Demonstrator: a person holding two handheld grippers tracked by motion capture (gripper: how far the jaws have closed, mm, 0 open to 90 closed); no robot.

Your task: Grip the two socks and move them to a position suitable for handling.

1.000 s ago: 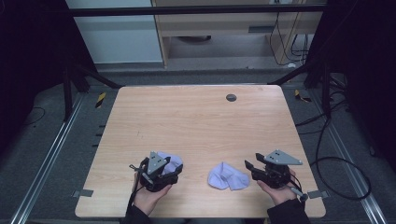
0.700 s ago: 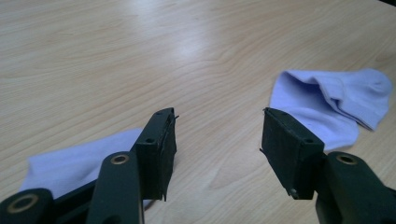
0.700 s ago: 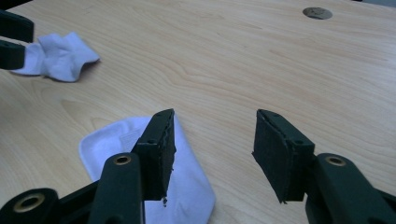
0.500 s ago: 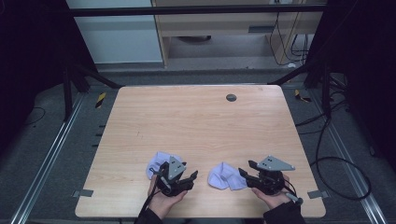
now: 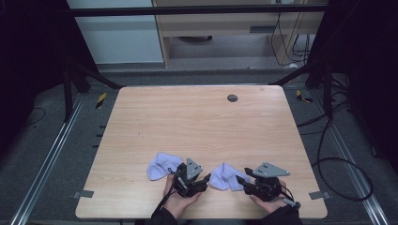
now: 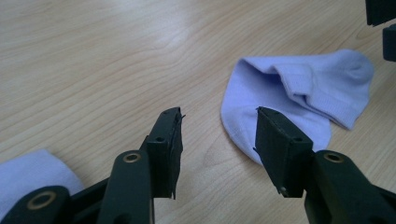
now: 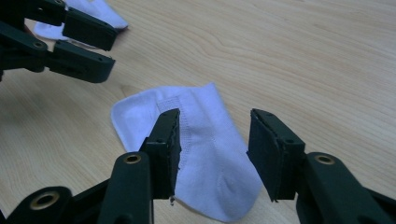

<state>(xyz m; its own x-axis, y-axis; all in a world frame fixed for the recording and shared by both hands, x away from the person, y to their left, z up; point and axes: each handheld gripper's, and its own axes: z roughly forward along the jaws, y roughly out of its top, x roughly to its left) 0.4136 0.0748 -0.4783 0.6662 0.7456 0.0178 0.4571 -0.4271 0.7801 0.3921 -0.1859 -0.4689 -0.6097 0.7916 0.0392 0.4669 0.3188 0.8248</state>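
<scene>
From the high view, the near socks are partly covered: the left gripper (image 5: 205, 179) sits over the near edge of the left sock (image 5: 162, 165), and the grey plate of the right gripper (image 5: 243, 180) hides the hand under it. In the left gripper view the left sock (image 6: 28, 175) is cut off at the bottom left corner, and the other gripper's black jaw tips are clipped at 2 o'clock. The right sock (image 5: 224, 176) lies flat on the wooden table (image 5: 197, 122) between the two grippers, at about 6 o'clock on the tabletop; it is pale lilac, folded at the cuff. Left gripper jaws are spread and have just been closing, bare wood between them, the right sock (image 6: 299, 88) just beyond the right-hand jaw. Right gripper jaws are also spread, just been closing, straddling the sock's (image 7: 201, 154) heel end without visibly pressing it. A dark round grommet (image 5: 232, 98) sits at 12 o'clock, well apart.
</scene>
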